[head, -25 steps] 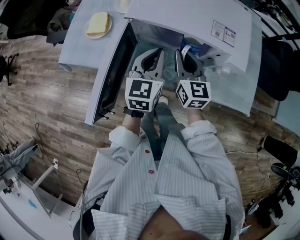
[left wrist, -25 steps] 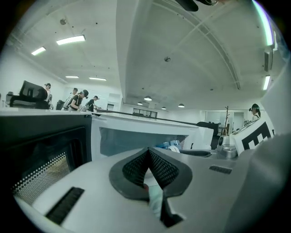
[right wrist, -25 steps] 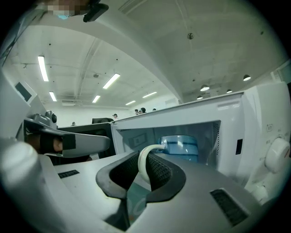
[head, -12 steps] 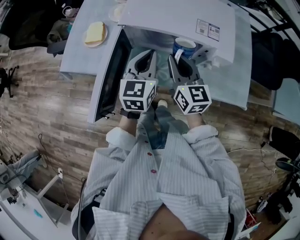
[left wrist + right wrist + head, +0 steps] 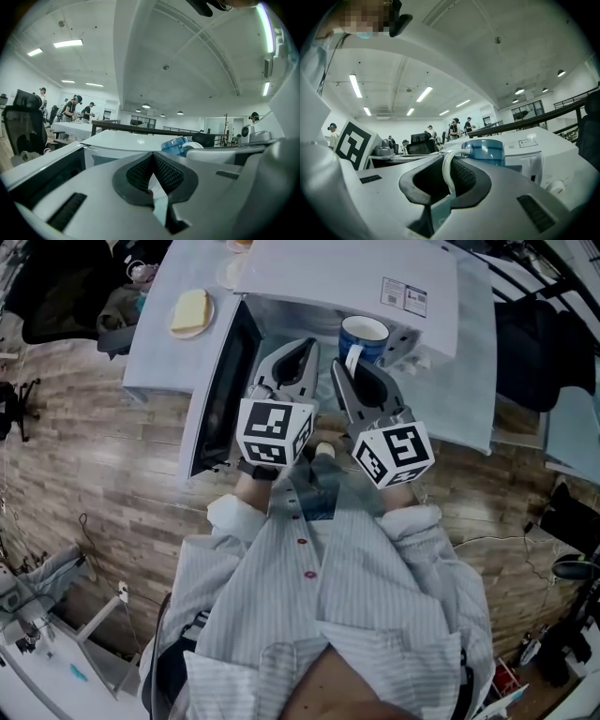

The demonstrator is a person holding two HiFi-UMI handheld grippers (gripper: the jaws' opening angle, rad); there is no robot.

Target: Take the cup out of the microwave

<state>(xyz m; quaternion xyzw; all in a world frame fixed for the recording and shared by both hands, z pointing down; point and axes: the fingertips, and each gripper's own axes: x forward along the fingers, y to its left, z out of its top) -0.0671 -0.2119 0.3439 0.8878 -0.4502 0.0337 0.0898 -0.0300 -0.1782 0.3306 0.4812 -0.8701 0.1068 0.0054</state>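
Cup, blue with white rim, pale inside and white loop handle, upright just before open microwave; handle clamped in right claw at cup's seven o'clock. Left claw pressed together on nothing, at cup's nine o'clock.

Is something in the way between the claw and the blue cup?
No. The right claw is clamped on the blue cup's white handle, so nothing stands between them. The microwave door hangs open off to the left, clear of the cup.
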